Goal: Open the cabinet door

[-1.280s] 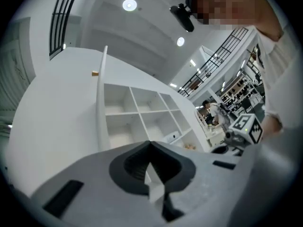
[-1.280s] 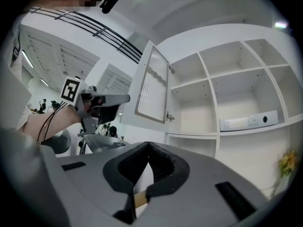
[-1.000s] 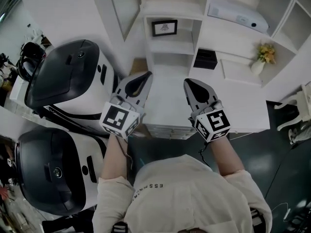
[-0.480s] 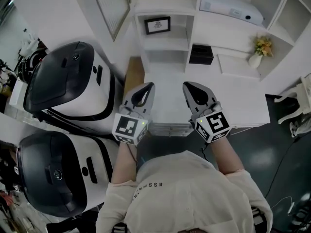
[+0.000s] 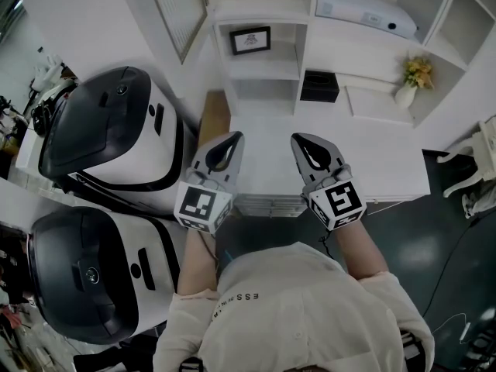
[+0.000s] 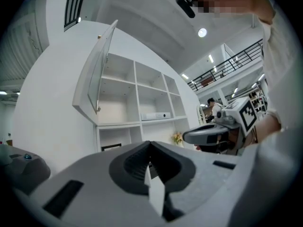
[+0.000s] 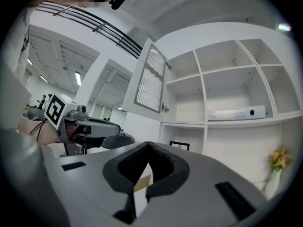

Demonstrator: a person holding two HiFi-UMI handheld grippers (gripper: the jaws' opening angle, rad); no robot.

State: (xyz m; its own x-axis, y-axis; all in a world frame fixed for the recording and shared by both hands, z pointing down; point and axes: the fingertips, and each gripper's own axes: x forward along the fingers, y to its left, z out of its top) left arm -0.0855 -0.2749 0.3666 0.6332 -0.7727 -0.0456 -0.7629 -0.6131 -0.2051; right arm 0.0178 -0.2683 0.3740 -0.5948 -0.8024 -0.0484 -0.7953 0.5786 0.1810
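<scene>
The white cabinet door (image 5: 178,10) with a slatted panel stands swung open at the upper left of the shelf unit; it also shows in the left gripper view (image 6: 97,72) and the right gripper view (image 7: 150,79). My left gripper (image 5: 232,136) is shut and empty, held level over the white desk's near edge, well short of the door. Beside it my right gripper (image 5: 298,138) is also shut with nothing in it. Each gripper sees its own closed jaws, the left gripper (image 6: 150,143) and the right gripper (image 7: 149,145).
Two big white-and-black machines (image 5: 108,130) (image 5: 85,277) stand at the left. On the shelves are a picture frame (image 5: 250,40), a black box (image 5: 319,86), a flower vase (image 5: 411,80) and a white device (image 5: 368,10). The white desk (image 5: 372,161) spreads right.
Both grippers have sunk a little and drawn slightly nearer each other in front of the desk. The door has stayed open and both pairs of jaws have stayed closed.
</scene>
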